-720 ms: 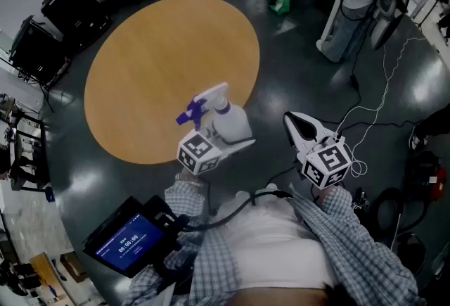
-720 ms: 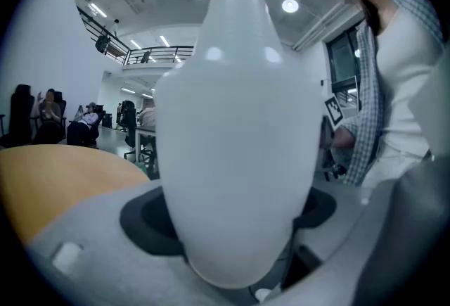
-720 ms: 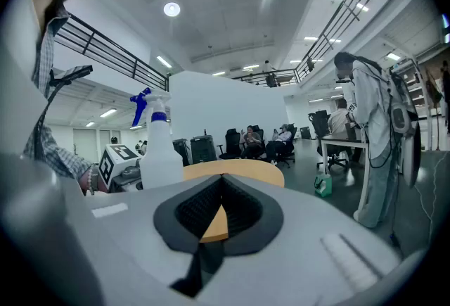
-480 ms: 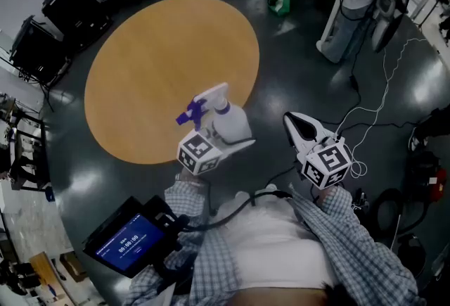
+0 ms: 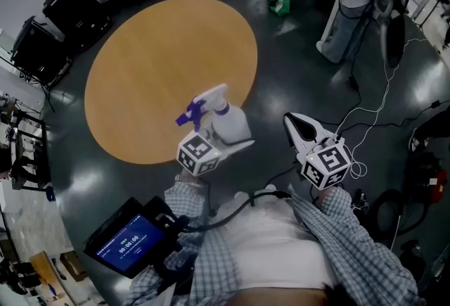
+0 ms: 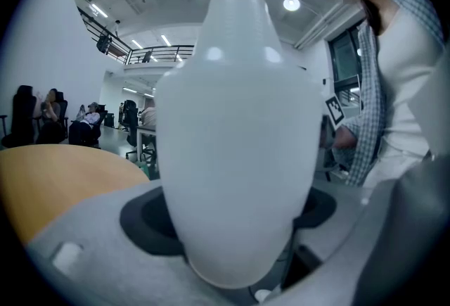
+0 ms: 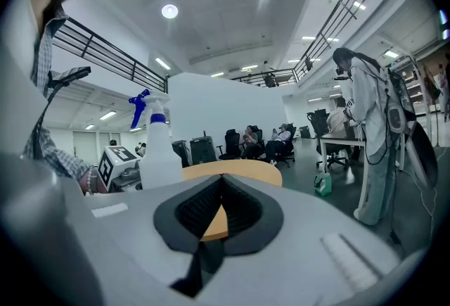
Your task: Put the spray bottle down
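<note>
left claw (image 5: 223, 137) is clamping, jaws spread wide, the white plastic blue-triggered spray bottle (image 6: 235, 157) upright for setting down; round wooden table (image 5: 140, 65) is lying just ahead.

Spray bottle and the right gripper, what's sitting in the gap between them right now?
Nothing. In the head view, only bare dark floor shows between the spray bottle and the right gripper; they are apart.
</note>
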### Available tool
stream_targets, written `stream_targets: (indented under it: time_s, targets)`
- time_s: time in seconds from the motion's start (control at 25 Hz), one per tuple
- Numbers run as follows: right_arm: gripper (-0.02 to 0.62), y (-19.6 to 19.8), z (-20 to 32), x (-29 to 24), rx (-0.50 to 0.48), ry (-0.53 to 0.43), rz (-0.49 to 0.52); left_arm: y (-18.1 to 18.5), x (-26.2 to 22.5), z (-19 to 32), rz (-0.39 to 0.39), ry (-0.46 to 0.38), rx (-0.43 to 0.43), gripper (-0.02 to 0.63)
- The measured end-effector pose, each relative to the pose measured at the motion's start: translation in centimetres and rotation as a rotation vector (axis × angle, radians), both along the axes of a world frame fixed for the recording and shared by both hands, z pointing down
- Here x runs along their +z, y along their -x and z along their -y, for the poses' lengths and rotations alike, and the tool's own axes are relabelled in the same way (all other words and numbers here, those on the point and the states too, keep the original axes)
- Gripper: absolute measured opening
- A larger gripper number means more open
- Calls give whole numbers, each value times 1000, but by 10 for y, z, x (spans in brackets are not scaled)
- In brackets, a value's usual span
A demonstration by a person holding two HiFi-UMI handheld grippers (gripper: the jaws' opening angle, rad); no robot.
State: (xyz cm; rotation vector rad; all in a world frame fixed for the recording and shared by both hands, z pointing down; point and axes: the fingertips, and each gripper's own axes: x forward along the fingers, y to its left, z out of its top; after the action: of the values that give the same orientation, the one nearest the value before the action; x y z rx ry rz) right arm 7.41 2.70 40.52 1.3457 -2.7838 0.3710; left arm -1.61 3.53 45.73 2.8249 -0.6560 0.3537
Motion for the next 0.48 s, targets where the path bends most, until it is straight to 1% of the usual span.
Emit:
stream_targets:
  time_s: [0.2, 0.36, 0.48]
  targets:
    - [3, -5, 4, -5, -12, -3, 5, -1, -3, 5, -1, -4, -14, 420]
    - [3, -27, -2, 2, -29, -10, 14, -20, 5, -1, 5, -11, -37, 420]
    - [3, -35, -3, 4, -40, -14, 19, -24, 4, -1, 6, -16, -62, 420]
